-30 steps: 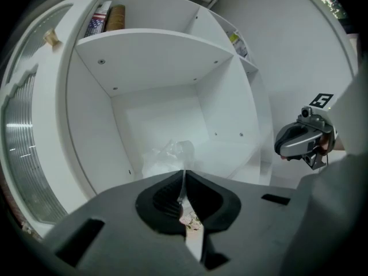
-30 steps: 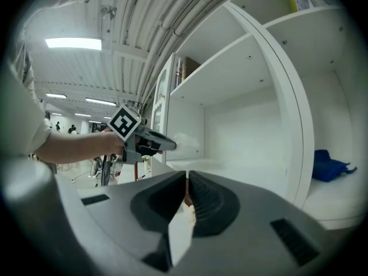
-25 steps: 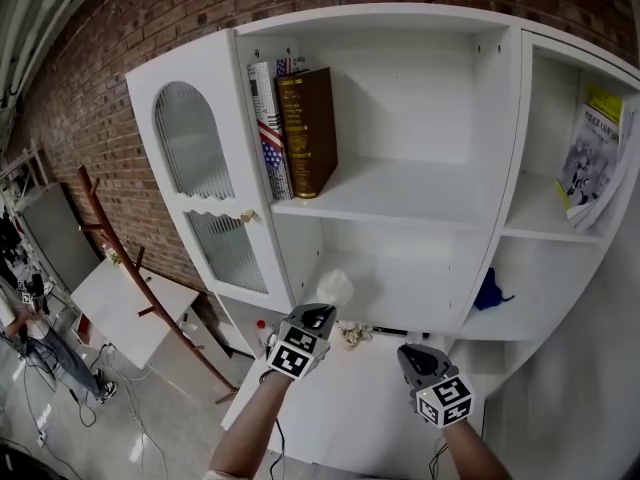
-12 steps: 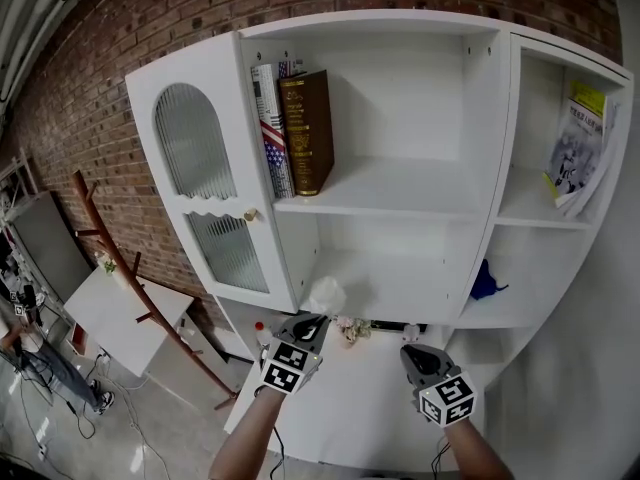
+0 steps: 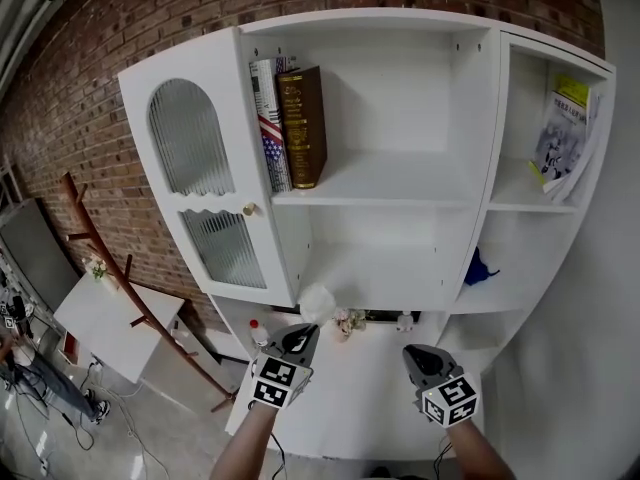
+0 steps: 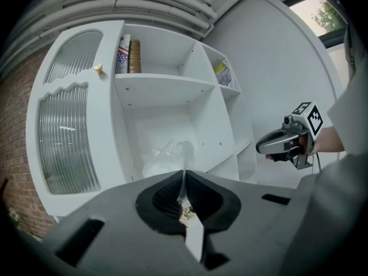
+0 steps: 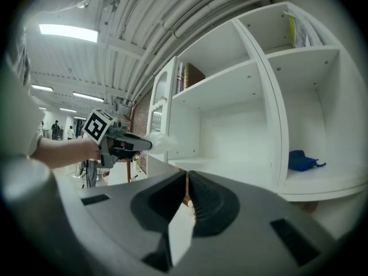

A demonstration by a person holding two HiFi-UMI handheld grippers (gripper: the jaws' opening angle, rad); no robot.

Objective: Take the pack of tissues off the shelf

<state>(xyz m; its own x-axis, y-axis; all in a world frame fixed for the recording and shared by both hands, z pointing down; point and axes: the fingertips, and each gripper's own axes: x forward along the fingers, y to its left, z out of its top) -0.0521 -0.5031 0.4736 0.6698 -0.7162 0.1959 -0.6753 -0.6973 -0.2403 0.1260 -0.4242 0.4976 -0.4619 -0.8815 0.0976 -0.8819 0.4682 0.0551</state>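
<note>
Head view: white cabinet [image 5: 470, 178] against a brick wall, its door [image 5: 200, 188] swung open at left, with a white tabletop [image 5: 350, 398] below the lower compartment. The left hand-held gripper [image 5: 303, 336] points up and away toward the cabinet. The pack of tissues [image 5: 317, 301], a pale crumpled bundle, sits right at its jaw tips and runs on ahead along the gripper's own line. It hangs in front of the lower compartment's mouth, over the tabletop, and looks clear of the shelf boards. The right hand-held gripper [image 5: 415, 353] is level with the left, well apart from the pack and carrying nothing. Small odds and ends [image 5: 345, 320] lie on the tabletop just behind the pack. Left gripper view: jaws are pressed together, pinching a thin edge of the pack's wrapper. The bulk of the pack [image 6: 164, 154] bunches just beyond the tips and slightly left of them, with the open compartment behind it. The wrapper is too rumpled to read its long axis. Right gripper view: its own jaws are closed on each other with nothing between them. The left hand-held gripper [image 7: 141, 144] shows side-on at left, with the pack [image 7: 162, 141] jutting from its nose toward the cabinet. Judgement: the left hand has the pack, and the coming move is a plain draw back toward the body, away from the cabinet. A grip on film alone may slip.
</note>
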